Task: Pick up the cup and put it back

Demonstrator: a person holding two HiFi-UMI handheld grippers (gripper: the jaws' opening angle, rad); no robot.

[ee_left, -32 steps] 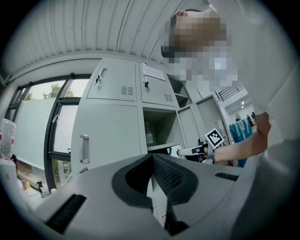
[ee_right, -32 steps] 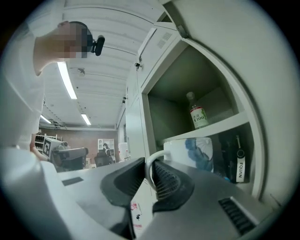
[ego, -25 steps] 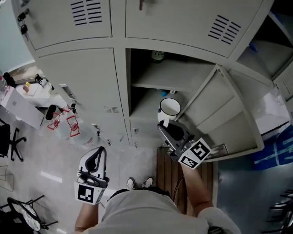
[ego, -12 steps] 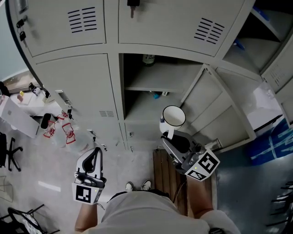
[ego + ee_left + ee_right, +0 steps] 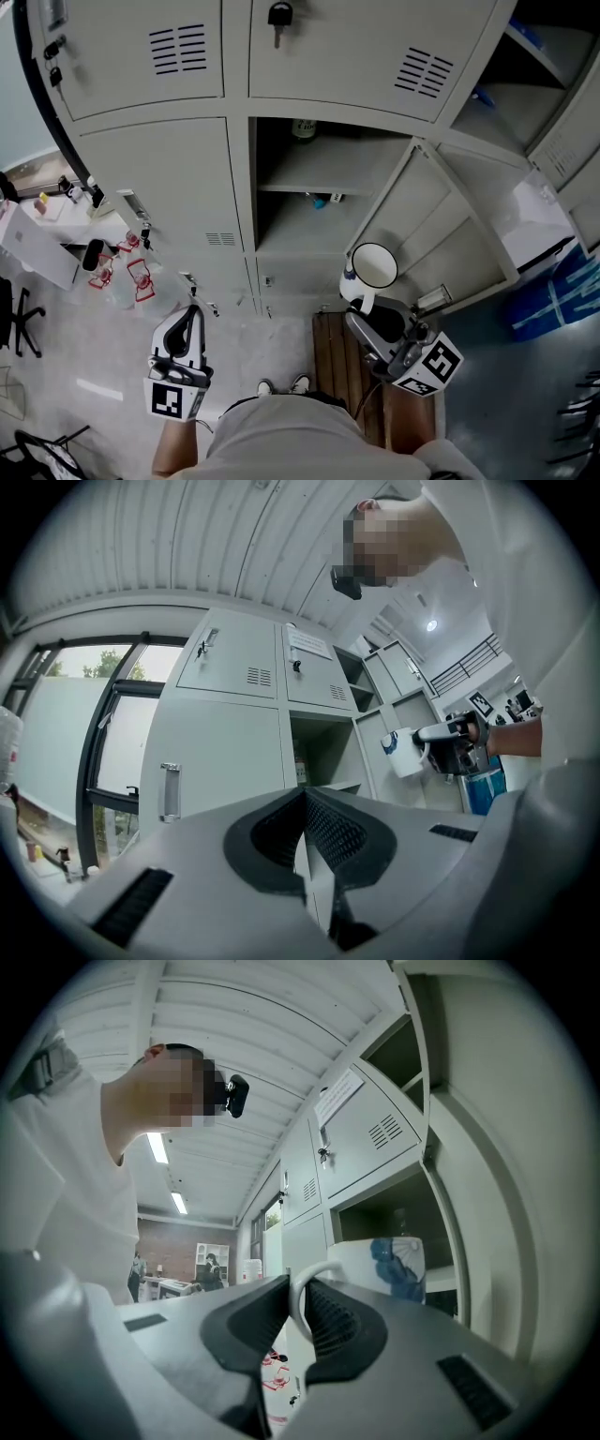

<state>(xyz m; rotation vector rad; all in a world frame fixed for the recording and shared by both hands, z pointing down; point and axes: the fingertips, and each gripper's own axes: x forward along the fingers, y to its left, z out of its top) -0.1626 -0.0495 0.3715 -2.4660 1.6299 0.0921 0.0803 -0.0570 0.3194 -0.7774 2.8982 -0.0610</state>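
A white cup [image 5: 373, 267] with a blue flower print hangs in the air in front of the open locker compartment [image 5: 309, 192], just left of its swung-out door [image 5: 450, 234]. My right gripper [image 5: 362, 302] is shut on the cup's handle. In the right gripper view the white handle [image 5: 298, 1299] sits pinched between the two dark pads, with the cup body [image 5: 380, 1265] beyond them. My left gripper [image 5: 186, 330] stays low at the left over the floor, jaws together and empty. In the left gripper view its own tips [image 5: 302, 803] meet, and the cup [image 5: 403, 754] shows far to the right.
A green bottle [image 5: 302, 128] stands on the upper shelf and a small blue item [image 5: 321, 200] lies on the lower one. A padlock [image 5: 279, 17] hangs on the door above. A wooden bench [image 5: 336, 361] sits below the cup. Red-lidded bottles [image 5: 131, 277] stand on the floor at left.
My right gripper has drawn the cup back from the locker's lower shelf, toward me and to the right, beside the open door. The left gripper has hardly moved.
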